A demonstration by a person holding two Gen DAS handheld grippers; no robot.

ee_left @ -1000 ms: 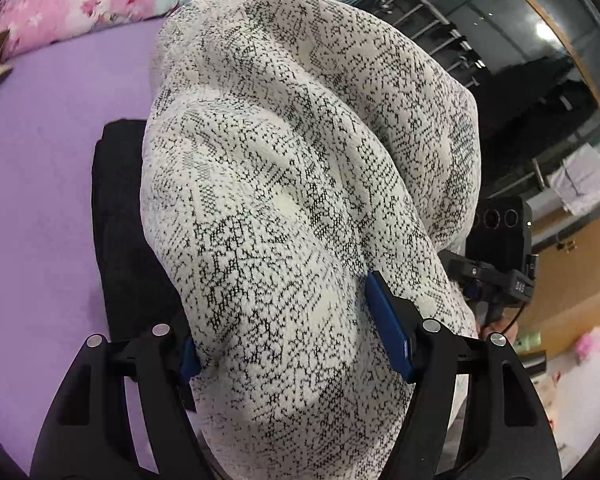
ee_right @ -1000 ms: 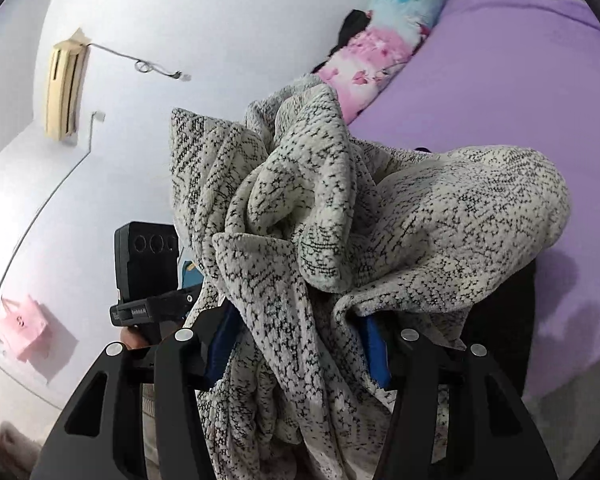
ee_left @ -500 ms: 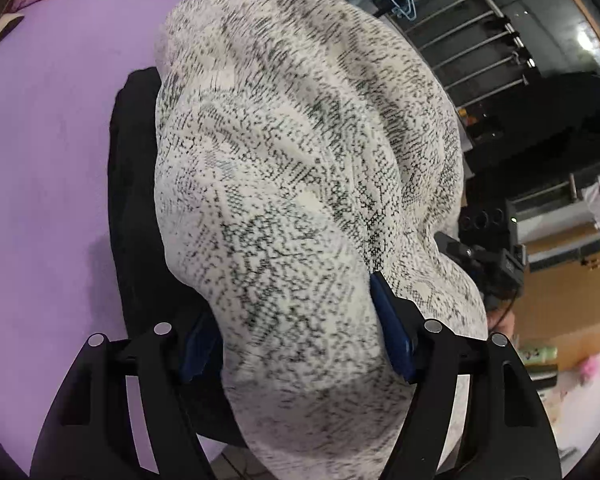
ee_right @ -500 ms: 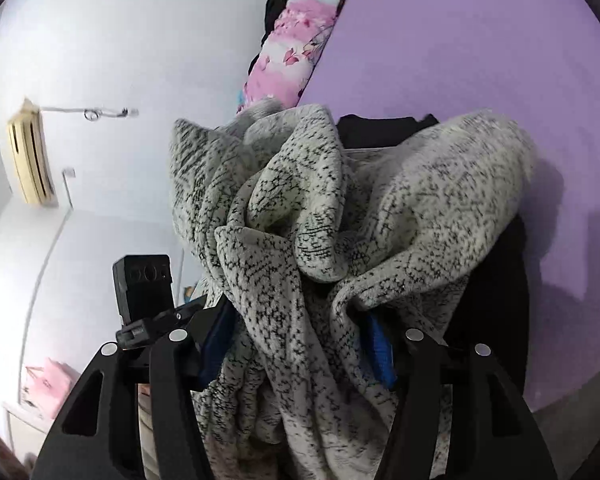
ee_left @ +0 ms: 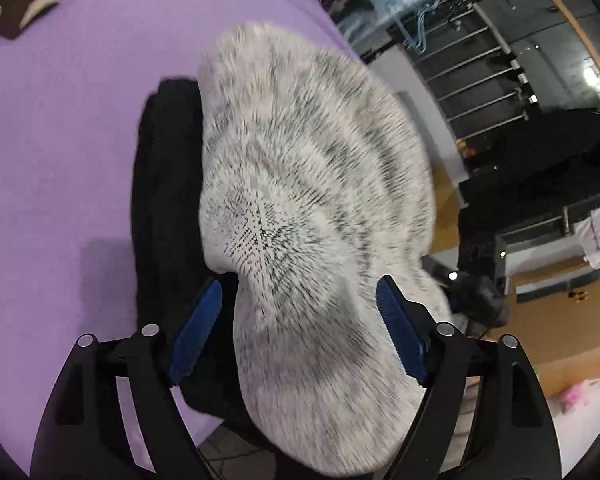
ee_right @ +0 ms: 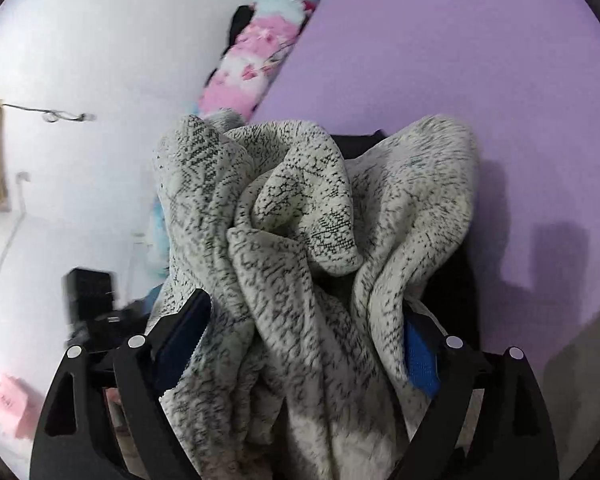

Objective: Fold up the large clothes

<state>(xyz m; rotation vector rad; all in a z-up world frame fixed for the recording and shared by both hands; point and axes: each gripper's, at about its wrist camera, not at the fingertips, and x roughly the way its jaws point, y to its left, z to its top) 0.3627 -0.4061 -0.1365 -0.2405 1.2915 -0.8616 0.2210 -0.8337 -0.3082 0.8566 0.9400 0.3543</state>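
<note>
The speckled white sweater (ee_left: pixel 312 208) lies bunched between the opening jaws of both the left gripper (ee_left: pixel 300 320) and the right gripper (ee_right: pixel 306 336), their blue pads parting from it, draped beyond them over a black garment (ee_left: pixel 164 184) on the purple bed (ee_left: pixel 60 120).

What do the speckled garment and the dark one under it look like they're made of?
Speckled garment: thick, soft knit, cream flecked with black; stitches show and it folds bulkily. Dark garment: matte black cloth, apparently fabric; too dark to tell the weave.
</note>
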